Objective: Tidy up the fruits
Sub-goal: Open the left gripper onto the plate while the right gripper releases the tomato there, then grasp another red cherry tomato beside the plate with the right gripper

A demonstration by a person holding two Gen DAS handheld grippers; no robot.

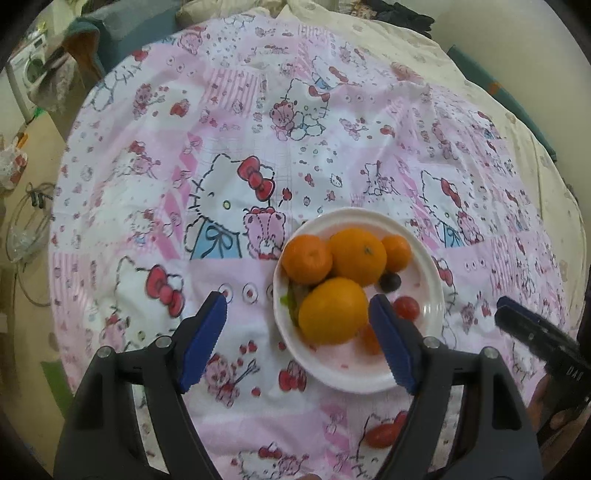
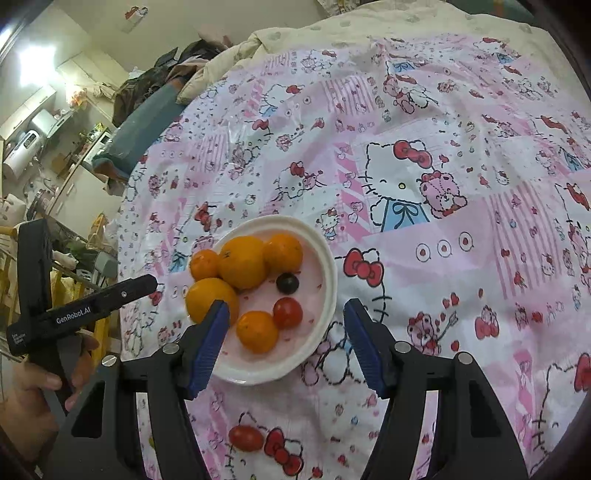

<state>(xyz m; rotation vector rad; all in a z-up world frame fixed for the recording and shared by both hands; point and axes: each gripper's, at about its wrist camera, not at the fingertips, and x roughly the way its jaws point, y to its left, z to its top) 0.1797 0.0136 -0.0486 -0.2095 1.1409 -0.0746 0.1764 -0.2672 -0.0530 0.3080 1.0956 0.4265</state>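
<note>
You look to be near the end of gathering the fruit: the white round plate (image 2: 325, 258) already carries several oranges and tangerines (image 2: 242, 261), a dark round grape-like fruit (image 2: 287, 283) and a red cherry tomato (image 2: 287, 312), while one oblong red tomato (image 2: 246, 438) lies alone on the sheet, just off the plate's near rim — that is the piece left to bring in, as I judge it. Your right gripper (image 2: 282, 343) hovers over the plate's near edge with its blue-padded fingers (image 2: 208, 341) spread wide and nothing between them; your left gripper (image 1: 295, 339) hangs over the other side of the plate, its fingers equally wide and empty, the large orange (image 1: 332, 311) showing between them but ungrasped. The stray tomato sits below and behind both pairs of fingertips, so the next move calls for drawing one gripper back toward you, lowering it over the tomato and closing gently — the skin is soft and the fruit will roll on cloth. All this rests on a bed covered with a pink-and-white cartoon-cat printed sheet (image 2: 443, 221), slightly wrinkled, so expect the plate to sit a little unevenly. Beyond lie a cream quilt (image 2: 295, 33), heaped dark clothes (image 2: 147, 88) and a cluttered kitchen corner (image 2: 44, 140); a washing machine (image 1: 27, 70) shows in the left view.
</note>
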